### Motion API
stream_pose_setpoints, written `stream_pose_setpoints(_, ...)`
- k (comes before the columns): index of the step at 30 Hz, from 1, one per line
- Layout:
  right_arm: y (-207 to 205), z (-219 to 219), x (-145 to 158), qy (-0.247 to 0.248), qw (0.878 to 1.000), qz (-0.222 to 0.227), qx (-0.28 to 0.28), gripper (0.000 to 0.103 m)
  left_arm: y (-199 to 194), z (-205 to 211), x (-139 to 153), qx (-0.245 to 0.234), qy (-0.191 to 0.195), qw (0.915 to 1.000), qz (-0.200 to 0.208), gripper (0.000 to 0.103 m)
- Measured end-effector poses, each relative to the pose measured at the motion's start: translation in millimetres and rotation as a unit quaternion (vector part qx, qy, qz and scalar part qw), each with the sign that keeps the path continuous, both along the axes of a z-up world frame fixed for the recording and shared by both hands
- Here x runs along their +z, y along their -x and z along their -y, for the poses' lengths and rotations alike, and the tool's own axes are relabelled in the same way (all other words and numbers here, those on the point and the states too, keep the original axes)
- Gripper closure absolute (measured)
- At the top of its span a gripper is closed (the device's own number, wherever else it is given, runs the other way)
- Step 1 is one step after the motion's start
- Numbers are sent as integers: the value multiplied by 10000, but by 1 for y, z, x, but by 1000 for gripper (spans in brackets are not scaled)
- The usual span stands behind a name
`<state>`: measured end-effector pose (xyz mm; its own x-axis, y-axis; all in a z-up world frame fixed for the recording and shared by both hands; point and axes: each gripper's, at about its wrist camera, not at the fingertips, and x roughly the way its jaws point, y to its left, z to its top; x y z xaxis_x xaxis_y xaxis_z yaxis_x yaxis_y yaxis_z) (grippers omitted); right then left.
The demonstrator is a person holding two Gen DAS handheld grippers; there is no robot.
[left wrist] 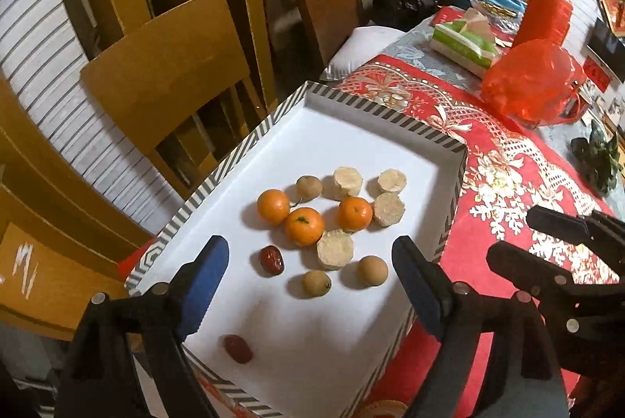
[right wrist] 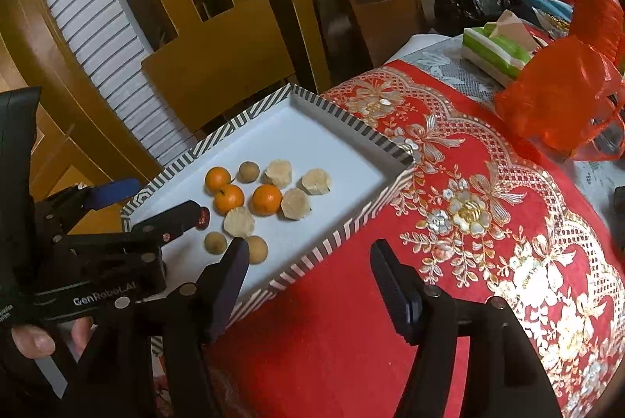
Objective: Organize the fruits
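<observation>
A white tray (left wrist: 390, 111) with a striped rim lies on the red tablecloth. In it are three tangerines (left wrist: 304, 225), several pale cut chunks (left wrist: 335, 249), three brown longans (left wrist: 372, 271) and two red dates (left wrist: 271, 260), one of them apart near the front rim (left wrist: 237, 348). My left gripper (left wrist: 310, 248) hovers over the tray, open, with nothing between its blue pads. My right gripper (right wrist: 310, 250) is open over the tray's right rim (right wrist: 343, 121) and the cloth, holding nothing. In the right wrist view the tangerines (right wrist: 229, 198) lie beyond the left gripper (right wrist: 164, 197).
Wooden chairs (left wrist: 168, 66) stand close behind the tray's left side. On the red embroidered tablecloth (right wrist: 468, 222) at the far right are a red plastic bag (left wrist: 535, 82) and a green tissue pack (left wrist: 465, 45). A hand (right wrist: 35, 340) holds the left gripper.
</observation>
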<state>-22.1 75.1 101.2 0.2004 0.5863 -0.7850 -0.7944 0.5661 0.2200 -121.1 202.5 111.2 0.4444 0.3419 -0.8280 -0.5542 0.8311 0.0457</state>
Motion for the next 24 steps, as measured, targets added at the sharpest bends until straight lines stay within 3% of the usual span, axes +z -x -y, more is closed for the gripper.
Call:
stream_pose_setpoints(11,-1,3,1,43,9999,15,137,33,4,8,6,88,-131,9999,-46,17)
stream_pose_setpoints(24,1,-8,-3,133,9995,-23,293,33,7,3,3,91,37,9999,-51,17)
